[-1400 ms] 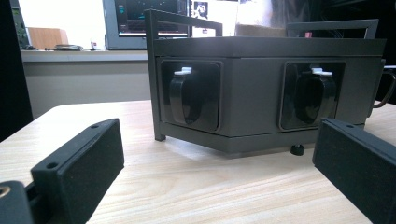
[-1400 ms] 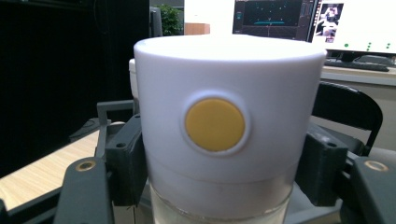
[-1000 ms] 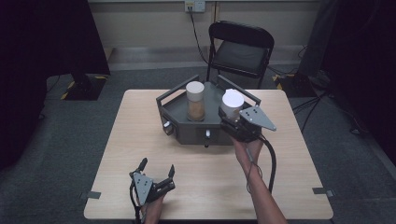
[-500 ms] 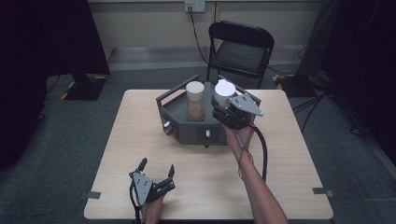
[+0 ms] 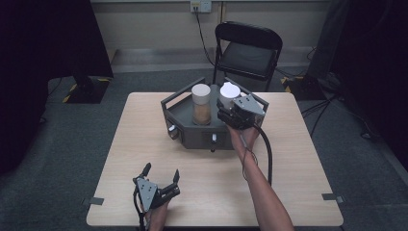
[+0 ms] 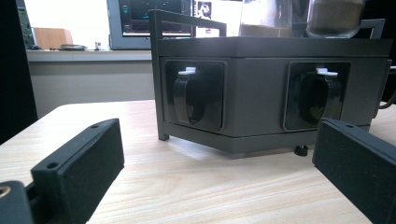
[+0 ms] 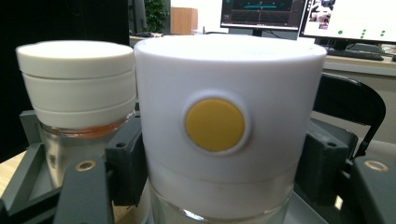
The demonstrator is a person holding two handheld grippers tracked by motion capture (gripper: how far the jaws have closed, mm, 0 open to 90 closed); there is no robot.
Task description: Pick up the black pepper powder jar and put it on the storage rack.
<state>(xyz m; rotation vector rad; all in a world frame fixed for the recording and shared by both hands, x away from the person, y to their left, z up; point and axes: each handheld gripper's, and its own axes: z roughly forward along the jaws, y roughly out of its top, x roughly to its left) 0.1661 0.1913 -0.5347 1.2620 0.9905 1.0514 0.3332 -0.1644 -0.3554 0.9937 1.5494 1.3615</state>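
Jar with yellow dot: glass jar [image 7: 219,205] with a white cap [image 7: 231,98]; a round yellow dot [image 7: 214,124] sits on the side of the cap. In the high view the jar [image 5: 229,91] stands at the right rear of the dark tray.
Landmark: dark tray [image 5: 190,132], a grey angular stand with a raised rail, on the far half of the wooden table [image 5: 284,192].
Right gripper: right gripper [image 5: 231,114] is over the tray's right side, jaws clamped on the jar with the yellow dot. In the right gripper view the black pads [image 7: 123,163] press against both sides of the cap's lower part.
Second jar: second jar [image 5: 201,103] stands upright in the tray, just left of the held jar, white lid on top, brown contents visible through the glass. In the right gripper view it [image 7: 77,84] appears close beside the held jar; contact between the two cannot be determined.
Left gripper: left gripper [image 5: 161,175] rests near the table's front edge, well apart from the tray, jaws spread wide with nothing between them. In the left gripper view the jaws frame the tray's front faces.
Tray front: two recessed black sockets [image 6: 194,95], each with a white tab at the top, face the left gripper.
Background: black folding chair [image 5: 248,48] stands beyond the tray, behind the table.
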